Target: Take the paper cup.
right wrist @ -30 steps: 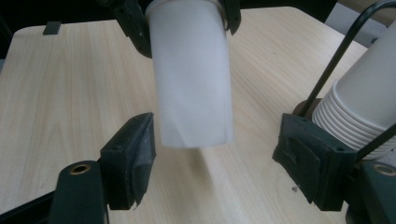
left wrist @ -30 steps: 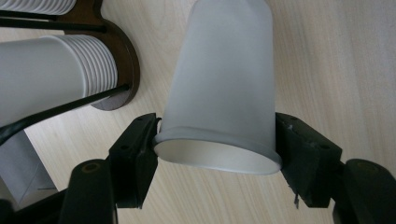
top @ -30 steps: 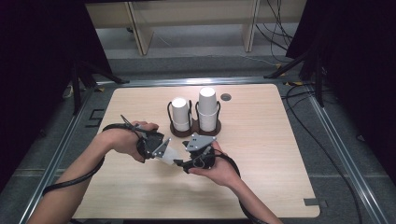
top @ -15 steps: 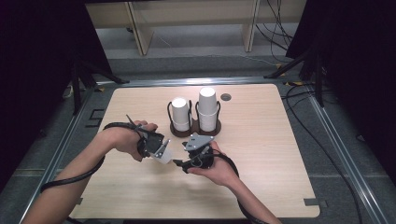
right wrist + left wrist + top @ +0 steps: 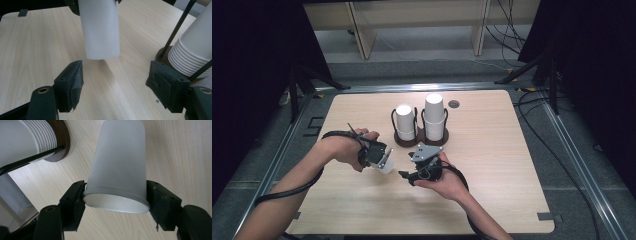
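High view: left tongs (image 5: 383, 163) clamp a white paper cup (image 5: 386, 165) above the table (image 5: 512, 150); right tongs (image 5: 406, 175) gape empty beside it. Two cup stacks (image 5: 405, 122) stand close behind; front table bare.

The cup (image 5: 385, 165) sits between the jaws of the left gripper (image 5: 382, 161), its rim at the pads; the right gripper (image 5: 408, 176) lies just to the right of it, jaws pointing at the cup's far end; behind both grippers, two stacks of cups (image 5: 405, 122) stand side by side in a holder (image 5: 420, 141) on the table (image 5: 512, 160); the taller stack (image 5: 434, 116) stands to the right.
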Demonstrator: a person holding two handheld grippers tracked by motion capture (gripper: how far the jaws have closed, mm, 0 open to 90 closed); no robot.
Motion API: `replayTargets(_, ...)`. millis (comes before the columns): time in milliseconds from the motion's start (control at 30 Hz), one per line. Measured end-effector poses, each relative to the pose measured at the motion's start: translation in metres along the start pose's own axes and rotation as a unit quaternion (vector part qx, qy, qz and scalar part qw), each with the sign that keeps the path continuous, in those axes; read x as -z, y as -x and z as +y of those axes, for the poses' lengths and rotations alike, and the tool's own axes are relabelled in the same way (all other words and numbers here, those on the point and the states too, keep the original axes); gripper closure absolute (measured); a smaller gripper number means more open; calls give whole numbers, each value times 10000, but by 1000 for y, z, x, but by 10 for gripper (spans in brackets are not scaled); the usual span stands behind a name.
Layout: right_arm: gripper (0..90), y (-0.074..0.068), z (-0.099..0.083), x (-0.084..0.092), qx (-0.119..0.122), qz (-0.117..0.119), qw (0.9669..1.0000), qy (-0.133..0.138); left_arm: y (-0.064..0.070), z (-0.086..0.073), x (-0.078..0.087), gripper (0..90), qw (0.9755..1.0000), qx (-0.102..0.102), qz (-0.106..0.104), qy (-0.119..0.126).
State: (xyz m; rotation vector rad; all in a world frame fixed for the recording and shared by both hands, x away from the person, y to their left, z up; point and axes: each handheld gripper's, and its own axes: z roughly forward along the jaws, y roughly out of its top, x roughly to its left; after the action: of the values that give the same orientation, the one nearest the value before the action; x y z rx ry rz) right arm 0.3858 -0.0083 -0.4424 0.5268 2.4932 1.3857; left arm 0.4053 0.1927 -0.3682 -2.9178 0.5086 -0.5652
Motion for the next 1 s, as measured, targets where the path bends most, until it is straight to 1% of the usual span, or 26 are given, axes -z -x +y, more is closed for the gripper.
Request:
replayTargets(33, 289, 0, 0, 0, 3, 3, 10000, 11, 0, 0, 1, 345, 10000, 0, -6, 28)
replayTargets(133, 289, 0, 1, 0, -17, 37, 10000, 23, 0, 3, 2, 345, 10000, -60, 1, -9)
replayTargets(200, 289, 0, 2, -2, 21, 26, 10000, 53, 0, 6, 2, 345, 9999, -119, -8, -7)
replayTargets(233, 292, 1, 3, -3, 205, 22, 9998, 80, 0, 8, 3, 345, 9999, -138, -23, -7)
replayTargets(267, 294, 1, 4, -5, 226, 28, 9997, 89, 0, 9, 3, 345, 9999, -151, -14, 15)
replayTargets(300, 300, -1, 5, -5, 100, 85, 9999, 9, -1, 11, 3, 345, 9998, -180, -12, -2)
replayTargets(333, 300, -2, 6, -7, 146, 62, 9998, 81, -1, 12, 3, 345, 9998, -177, -2, 33)
replayTargets(367, 301, -4, 6, -8, 106, 86, 9999, 54, -2, 13, 4, 345, 9998, -200, -17, 17)
replayTargets(400, 303, -4, 8, -9, 129, 102, 9999, 29, -2, 14, 3, 346, 9998, -203, 5, 36)
replayTargets(433, 303, -3, 9, -11, 324, 85, 9994, 68, -3, 15, 4, 346, 9998, -212, -11, 36)
replayTargets(467, 303, -5, 9, -12, 154, 128, 9998, 9, -3, 16, 4, 345, 9998, -209, -4, 58)
replayTargets(500, 304, -6, 10, -13, 179, 120, 9998, -3, -3, 17, 4, 345, 9997, -213, 6, 94)
replayTargets(533, 303, -5, 11, -14, 249, 109, 9996, 0, -4, 18, 5, 345, 9997, -246, -12, 69)
replayTargets(567, 303, -6, 12, -16, 217, 110, 9997, -5, -4, 19, 5, 345, 9996, -273, 4, 79)
replayTargets(600, 303, -6, 12, -16, 235, 121, 9996, -19, -4, 20, 5, 345, 9996, -265, -9, 101)
replayTargets(633, 303, -6, 13, -18, 219, 127, 9997, -3, -4, 22, 6, 345, 9995, -290, 47, 129)
replayTargets(667, 303, -6, 13, -18, 228, 121, 9997, -7, -5, 23, 6, 345, 9993, -322, 17, 174)
replayTargets(700, 303, -3, 14, -20, 432, 107, 9990, 42, -5, 23, 7, 345, 9993, -318, 18, 181)
replayTargets(733, 303, -2, 14, -20, 436, 123, 9990, 8, -5, 24, 7, 346, 9993, -318, 10, 183)
replayTargets(767, 303, -3, 13, -22, 409, 118, 9991, 25, -5, 24, 8, 345, 9993, -311, 64, 191)
replayTargets(800, 303, -3, 12, -23, 420, 129, 9990, 10, -5, 25, 9, 345, 9993, -309, 63, 213)
replayTargets(833, 302, -5, 10, -23, 245, 161, 9996, -45, -7, 26, 9, 345, 9987, -422, 84, 264)
replayTargets(867, 301, -3, 10, -24, 438, 128, 9990, 8, -7, 27, 9, 346, 9988, -411, 71, 268)
replayTargets(933, 299, -4, 10, -25, 420, 152, 9990, 11, -6, 27, 9, 345, 9988, -385, 62, 306)
replayTargets(967, 298, -7, 9, -25, 166, 154, 9997, -42, -6, 28, 9, 345, 9988, -376, 50, 311)
replayTargets(1000, 298, -7, 9, -25, 213, 156, 9996, -31, -6, 28, 9, 345, 9987, -395, 51, 318)
